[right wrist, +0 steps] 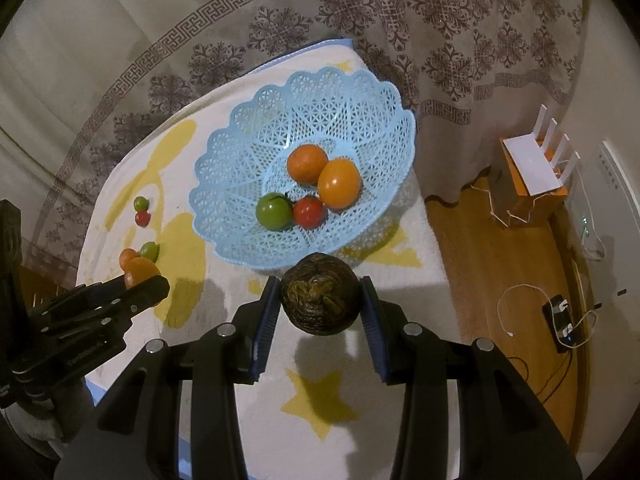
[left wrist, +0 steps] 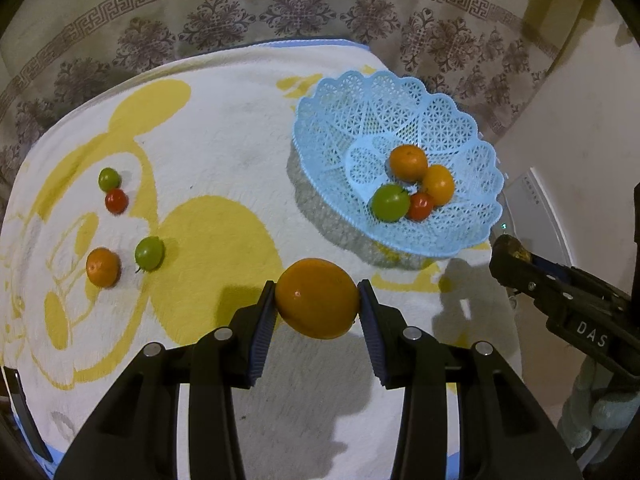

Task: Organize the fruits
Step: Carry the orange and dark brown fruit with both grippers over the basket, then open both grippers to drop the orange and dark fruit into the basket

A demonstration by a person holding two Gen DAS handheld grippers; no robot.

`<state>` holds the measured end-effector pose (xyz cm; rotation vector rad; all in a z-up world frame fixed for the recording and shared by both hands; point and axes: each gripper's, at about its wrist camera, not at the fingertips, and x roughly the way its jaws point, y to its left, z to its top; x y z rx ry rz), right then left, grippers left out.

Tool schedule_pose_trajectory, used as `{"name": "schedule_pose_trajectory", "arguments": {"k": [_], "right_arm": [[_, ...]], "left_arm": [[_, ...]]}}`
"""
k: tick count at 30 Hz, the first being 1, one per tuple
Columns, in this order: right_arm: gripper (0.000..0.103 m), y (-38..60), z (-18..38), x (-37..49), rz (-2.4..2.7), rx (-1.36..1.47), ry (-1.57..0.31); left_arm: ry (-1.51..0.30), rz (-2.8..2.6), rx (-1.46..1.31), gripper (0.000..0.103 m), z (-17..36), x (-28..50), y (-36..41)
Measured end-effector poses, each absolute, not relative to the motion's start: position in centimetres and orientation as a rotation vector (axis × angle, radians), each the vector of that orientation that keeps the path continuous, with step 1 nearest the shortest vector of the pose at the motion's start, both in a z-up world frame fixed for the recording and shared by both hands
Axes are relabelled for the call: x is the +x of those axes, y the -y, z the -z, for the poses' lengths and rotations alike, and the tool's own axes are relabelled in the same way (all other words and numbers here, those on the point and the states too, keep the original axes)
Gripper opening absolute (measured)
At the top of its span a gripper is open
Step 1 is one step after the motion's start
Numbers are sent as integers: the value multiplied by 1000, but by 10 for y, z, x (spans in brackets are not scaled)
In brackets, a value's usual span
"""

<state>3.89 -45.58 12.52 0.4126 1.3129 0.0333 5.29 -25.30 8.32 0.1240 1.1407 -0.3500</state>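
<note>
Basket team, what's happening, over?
Left gripper holds orange. Right gripper holds dark wrinkled fruit. Blue basket has four fruits. Path clear.

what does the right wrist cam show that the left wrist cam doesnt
Only the right wrist view: the white router on the wooden floor, and the dark wrinkled fruit seen whole in the right gripper.

Only the left wrist view: the orange seen whole in the left gripper.

Both: the blue basket with four fruits inside, and four loose fruits on the towel.
</note>
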Motion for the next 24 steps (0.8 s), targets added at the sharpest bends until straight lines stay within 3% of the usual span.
{"name": "schedule_pose_trajectory", "arguments": {"k": [24], "right_arm": [[41,466,-108,107,-18,357,-1291]], "left_arm": [[-1107,379,174,41,-78,115,302]]}}
